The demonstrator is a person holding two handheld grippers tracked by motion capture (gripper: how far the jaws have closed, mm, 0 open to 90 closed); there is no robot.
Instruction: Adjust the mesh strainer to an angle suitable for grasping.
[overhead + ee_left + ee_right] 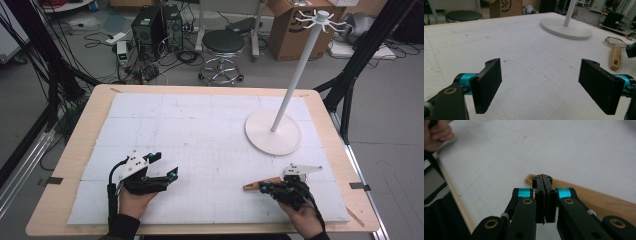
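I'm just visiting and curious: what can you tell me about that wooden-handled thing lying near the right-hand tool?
The wooden-handled metal mesh strainer lies flat on the white foam-covered table. Its light rounded handle has a slot near the end; the round wire-mesh bowl sits beyond it. The right gripper, jaws shut, is over the handle; whether they touch is unclear.

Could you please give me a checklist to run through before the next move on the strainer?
1. Right gripper open for a grasp: not ok, its jaws are shut with nothing between them.
2. Right gripper over the strainer handle: ok, at the handle's end.
3. Handle lying flat on the table: ok.
4. Left gripper open, holding nothing: ok.
5. Stand upright: ok.
6. Stand's hooks free: cannot tell, too small.
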